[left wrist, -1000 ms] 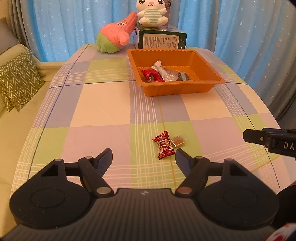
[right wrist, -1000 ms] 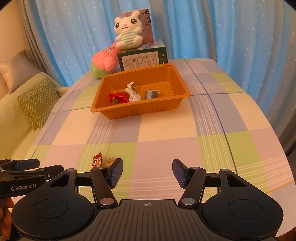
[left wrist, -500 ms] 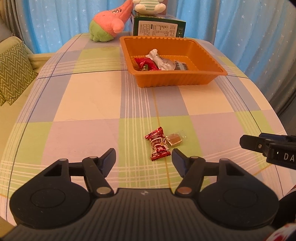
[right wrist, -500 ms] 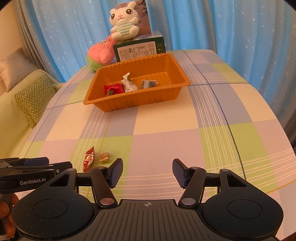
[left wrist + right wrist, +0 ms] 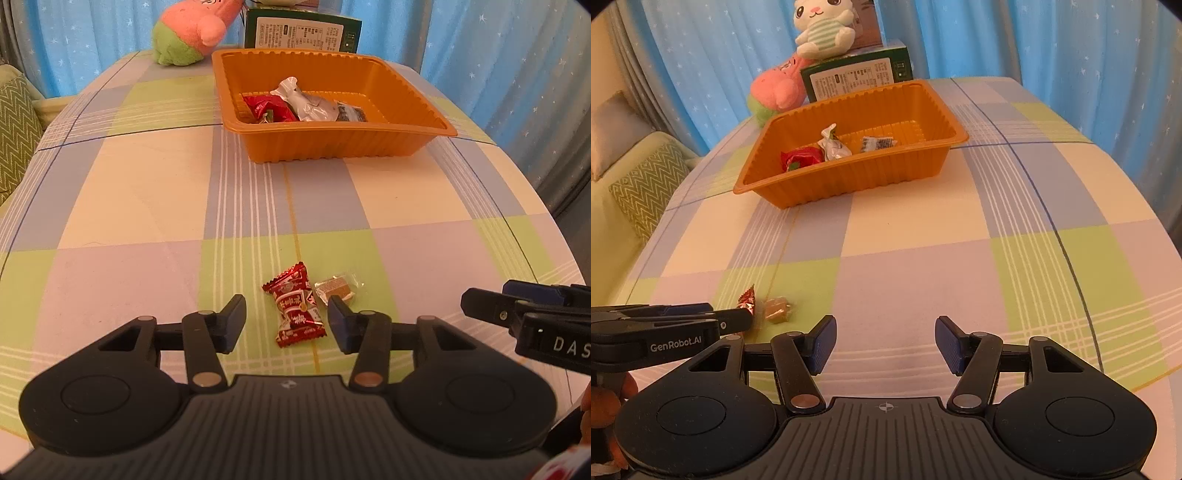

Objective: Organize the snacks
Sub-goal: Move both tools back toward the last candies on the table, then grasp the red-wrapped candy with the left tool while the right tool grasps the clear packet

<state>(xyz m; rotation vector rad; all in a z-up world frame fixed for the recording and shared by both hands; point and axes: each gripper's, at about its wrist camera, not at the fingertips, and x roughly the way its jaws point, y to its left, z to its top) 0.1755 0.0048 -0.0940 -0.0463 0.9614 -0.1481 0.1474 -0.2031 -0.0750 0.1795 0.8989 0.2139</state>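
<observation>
Closing on the red candy (image 5: pixel 295 308) for the orange tray (image 5: pixel 332 144).
Left gripper (image 5: pixel 286 319) jaws closing, straddling it untouched; right gripper (image 5: pixel 885 345) open, empty, idle alongside.

Warm, orange-tinted indoor light, moderately bright and even. Daylight glows through the blue star-printed curtains (image 5: pixel 461 44) behind. Shadows soft: a faint one under the orange ribbed plastic tray (image 5: pixel 332 146). Both views sharp at centre; strong fisheye bending curves the pastel checked tablecloth (image 5: pixel 923 236) edges, with dark vignetting in all 4 corners. Small glare on the silver foil wrapper (image 5: pixel 306 101).
</observation>
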